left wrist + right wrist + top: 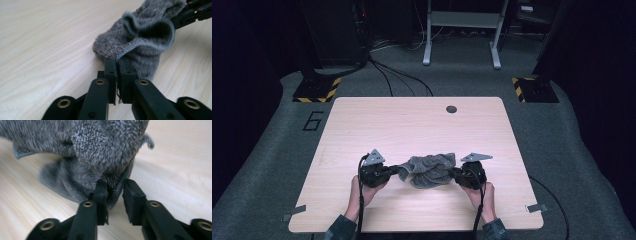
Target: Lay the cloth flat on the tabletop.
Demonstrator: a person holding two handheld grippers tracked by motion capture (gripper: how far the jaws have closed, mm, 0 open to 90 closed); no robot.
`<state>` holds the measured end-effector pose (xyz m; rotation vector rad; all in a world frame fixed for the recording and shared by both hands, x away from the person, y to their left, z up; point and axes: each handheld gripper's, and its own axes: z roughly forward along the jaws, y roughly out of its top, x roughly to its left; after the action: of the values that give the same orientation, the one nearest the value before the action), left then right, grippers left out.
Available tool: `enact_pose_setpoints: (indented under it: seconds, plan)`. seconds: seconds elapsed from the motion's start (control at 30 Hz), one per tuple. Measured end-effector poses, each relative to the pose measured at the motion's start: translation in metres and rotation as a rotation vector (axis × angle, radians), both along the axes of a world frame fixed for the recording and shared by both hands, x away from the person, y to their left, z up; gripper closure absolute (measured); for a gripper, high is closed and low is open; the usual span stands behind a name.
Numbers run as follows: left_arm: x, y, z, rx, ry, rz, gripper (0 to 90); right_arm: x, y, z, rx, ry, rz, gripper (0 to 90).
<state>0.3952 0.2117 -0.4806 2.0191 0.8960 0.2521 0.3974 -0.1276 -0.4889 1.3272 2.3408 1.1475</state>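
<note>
1. A grey towel [430, 170] sits bunched on the near half of the wooden table [412, 125], strung between the two grippers.
2. It looks thick and fluffy, flecked grey with a stitched hem [130, 47], crumpled into loose folds and sagging in the middle.
3. The left gripper [401, 172] is clenched on the hem at one end; its jaws stand almost together with the edge pinched between them.
4. The right gripper [455, 173] has a fold of the towel between its jaws, though a gap shows beside one pad [132, 195], so the hold looks loose.
5. Holding opposite ends probably serves to lift and spread the towel flat.
</note>
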Motion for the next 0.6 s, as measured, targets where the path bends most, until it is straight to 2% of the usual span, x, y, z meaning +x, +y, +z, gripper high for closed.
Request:
enact_pose_setpoints:
  seconds: [0.03,0.07,0.1,0.13,0.17,0.2,0.23,0.27,0.3,0.37,0.43,0.5,0.53,0.6]
  plan:
    - [0.0,0.0,0.0,0.0,0.0,0.0,74.1,0.0,-0.001,-0.005,0.0,0.012,-0.011,67.0]
    - [0.002,-0.004,-0.005,0.015,0.022,-0.02,66.6,0.0,-0.004,-0.008,-0.007,0.021,-0.013,60.2]
    - [0.002,-0.004,-0.005,0.015,0.022,-0.02,60.6,0.0,-0.004,-0.008,-0.007,0.021,-0.013,60.2]
    - [0.001,-0.007,-0.008,0.019,0.028,-0.018,56.4,-0.003,-0.008,-0.008,0.005,0.01,-0.026,55.0]
    - [0.001,-0.007,-0.008,0.019,0.028,-0.018,53.8,-0.003,-0.008,-0.008,0.005,0.01,-0.026,55.0]
    - [0.001,-0.008,-0.009,0.024,0.033,-0.027,50.0,-0.006,-0.012,-0.004,0.003,-0.005,-0.04,43.2]
    - [0.0,-0.009,-0.009,0.026,0.035,-0.023,48.9,-0.008,-0.015,-0.001,0.003,-0.025,-0.04,42.3]
    - [0.0,-0.01,-0.01,0.031,0.031,-0.033,48.5,-0.009,-0.017,0.004,0.004,-0.041,-0.045,37.9]
    - [0.0,-0.01,-0.01,0.031,0.031,-0.033,47.9,-0.009,-0.017,0.004,0.004,-0.041,-0.045,37.9]
    - [0.0,-0.011,-0.01,0.03,0.029,-0.035,47.9,-0.011,-0.019,0.021,0.003,-0.103,-0.05,34.6]
    - [0.001,-0.014,-0.012,0.039,0.034,-0.041,48.6,-0.006,-0.016,0.033,0.0,-0.132,-0.037,32.5]
    - [0.002,-0.016,-0.013,0.041,0.039,-0.041,52.1,0.004,-0.008,0.043,-0.008,-0.139,-0.009,31.5]
    - [0.002,-0.019,-0.014,0.062,0.034,-0.047,56.7,0.011,-0.003,0.046,-0.017,-0.122,0.007,29.6]
    - [0.002,-0.023,-0.016,0.061,0.029,-0.042,66.2,0.026,0.01,0.044,-0.046,-0.073,0.047,30.4]
